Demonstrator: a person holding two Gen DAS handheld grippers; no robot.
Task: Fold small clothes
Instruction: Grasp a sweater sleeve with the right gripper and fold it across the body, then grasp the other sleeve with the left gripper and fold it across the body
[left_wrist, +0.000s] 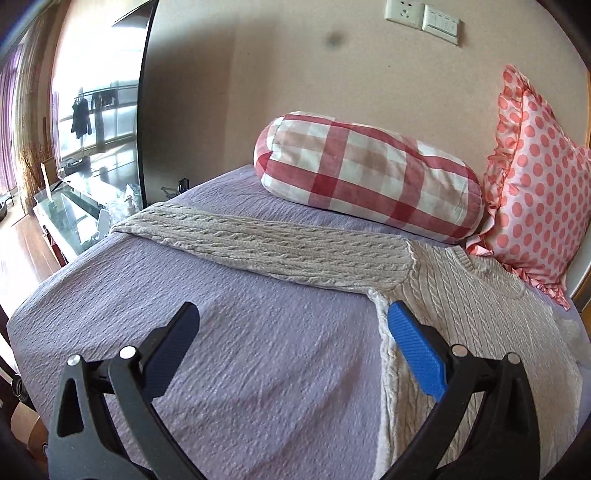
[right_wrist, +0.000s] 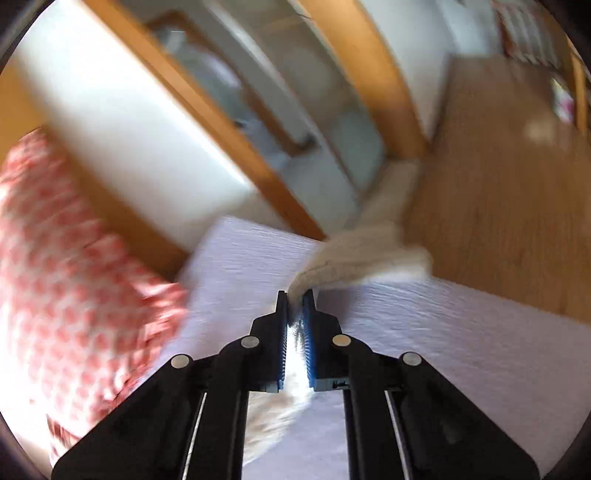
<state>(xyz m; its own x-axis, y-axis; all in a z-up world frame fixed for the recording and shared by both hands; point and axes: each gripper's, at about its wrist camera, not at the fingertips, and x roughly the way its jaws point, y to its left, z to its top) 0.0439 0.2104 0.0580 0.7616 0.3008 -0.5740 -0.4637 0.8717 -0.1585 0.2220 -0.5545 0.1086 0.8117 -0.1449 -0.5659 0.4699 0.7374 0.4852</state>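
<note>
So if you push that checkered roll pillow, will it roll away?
Probably a little. The red-and-white checked bolster pillow is rounded like a log and lies on its side on the lavender bedspread, so a sideways push could roll it. It looks soft and puffy, so likely light. The polka-dot cushion beside it may stop it.

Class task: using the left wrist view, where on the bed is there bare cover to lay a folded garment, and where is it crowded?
Free: the lavender bedcover between the sweater's outstretched sleeve, its body and the bed's near left edge, under the open left claw. Crowded: the head end, with the plaid bolster and polka-dot pillow.
</note>
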